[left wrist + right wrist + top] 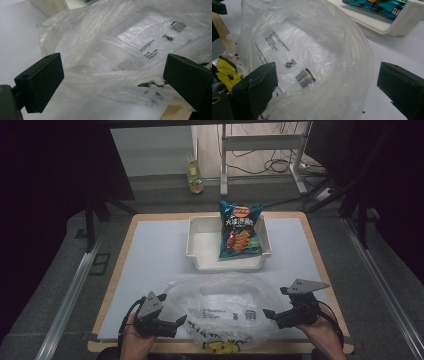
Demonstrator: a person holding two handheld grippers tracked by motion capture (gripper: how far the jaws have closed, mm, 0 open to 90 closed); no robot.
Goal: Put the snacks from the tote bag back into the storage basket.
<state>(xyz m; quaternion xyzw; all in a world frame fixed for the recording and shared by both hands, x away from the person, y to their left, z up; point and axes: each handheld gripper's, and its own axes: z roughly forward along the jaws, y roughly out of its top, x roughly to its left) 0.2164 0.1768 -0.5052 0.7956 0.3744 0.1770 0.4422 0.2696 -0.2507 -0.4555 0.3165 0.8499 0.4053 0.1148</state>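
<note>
Squarely between my two grippers lies the plastic bag [225,307].
Left gripper [167,326] and right gripper [277,316] both gape empty, flanking it at the near table edge, about equally close.

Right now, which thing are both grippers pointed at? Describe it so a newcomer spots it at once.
Start at the white mat on the table, then come to its near edge, in front of the white tray. The clear plastic bag lies crumpled there between the open left gripper and right gripper. It alone is see-through, with black print and a barcode.
</note>
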